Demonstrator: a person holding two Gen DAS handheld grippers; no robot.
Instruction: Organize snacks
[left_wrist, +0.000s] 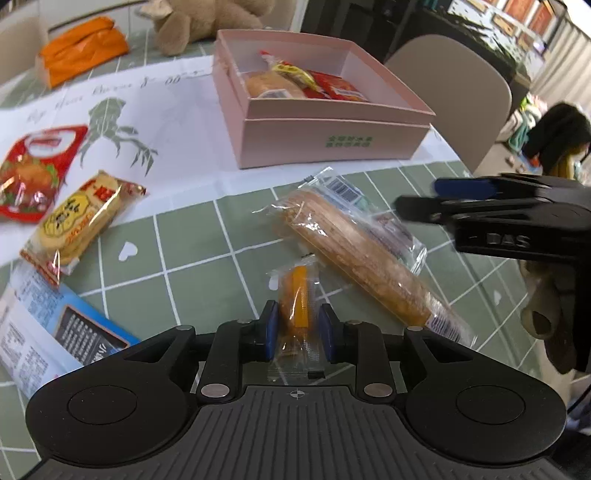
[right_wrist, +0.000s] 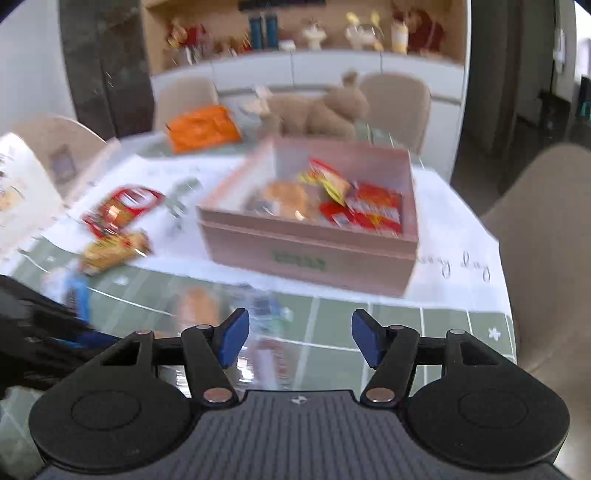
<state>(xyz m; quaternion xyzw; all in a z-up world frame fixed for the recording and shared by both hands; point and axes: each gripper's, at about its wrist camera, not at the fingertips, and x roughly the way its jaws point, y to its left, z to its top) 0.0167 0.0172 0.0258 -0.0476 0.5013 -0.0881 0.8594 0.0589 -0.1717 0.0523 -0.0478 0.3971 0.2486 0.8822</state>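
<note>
L gripper (left_wrist: 297, 328) clenched on small orange snack pkt (left_wrist: 297, 306), pads pressing its sides; pkt's long axis runs straight out along the fingers, far end pointing 12 o'clock in L wrist view. Pink box (left_wrist: 317, 136) sits at approx 12 o'clock from the held pkt, well apart across the green tablecloth (left_wrist: 207, 269), open-topped, a few snacks already inside. So the coming move, as I judge it, is a carry fwd to 12 and a drop over the near wall. R gripper (right_wrist: 299, 336) released, jaws apart, nothing between them; box at its 12 too. Long wafer pkt (left_wrist: 362, 258) lies just beside held pkt, at its 2 o'clock, long axis running 10-to-4, near end towards R gripper, so R is nearer for that one. Yellow cracker pkt (left_wrist: 83, 225) and red pkt (left_wrist: 33, 177) at 10 o'clock, L side, not yet boxed. R view blurred; detail there poor.
</note>
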